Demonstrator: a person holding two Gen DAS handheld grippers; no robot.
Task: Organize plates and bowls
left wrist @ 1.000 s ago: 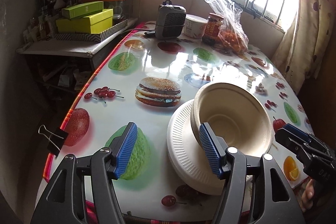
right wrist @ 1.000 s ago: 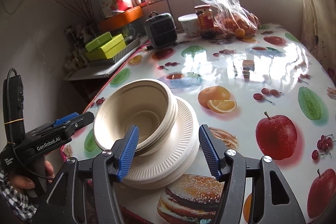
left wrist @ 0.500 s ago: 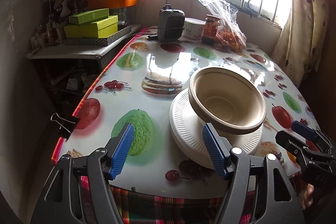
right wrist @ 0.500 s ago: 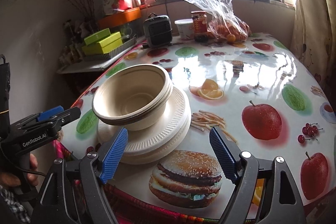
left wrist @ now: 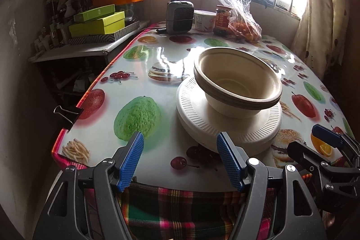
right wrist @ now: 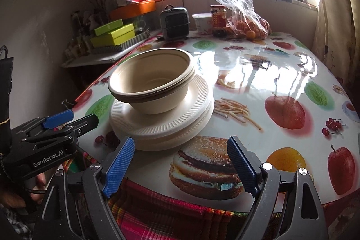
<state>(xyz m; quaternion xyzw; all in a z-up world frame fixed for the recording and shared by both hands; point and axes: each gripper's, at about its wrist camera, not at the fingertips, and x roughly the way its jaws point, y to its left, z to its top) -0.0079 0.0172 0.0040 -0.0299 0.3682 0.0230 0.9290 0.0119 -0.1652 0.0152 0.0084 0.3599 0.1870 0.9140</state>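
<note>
Right wrist view, "GenRobot.AI" on left gripper (right wrist: 65, 119); bowls (right wrist: 153, 84) on plates (right wrist: 166, 125)

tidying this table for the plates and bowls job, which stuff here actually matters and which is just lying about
Belongs to the job:
- stack of bowls, nested, standing on the plates
- stack of plates on the table, near its front edge

Just lying about:
- small heater
- white tub
- jar
- bag of oranges
- green boxes on the side shelf
- binder clip on the table edge
</note>
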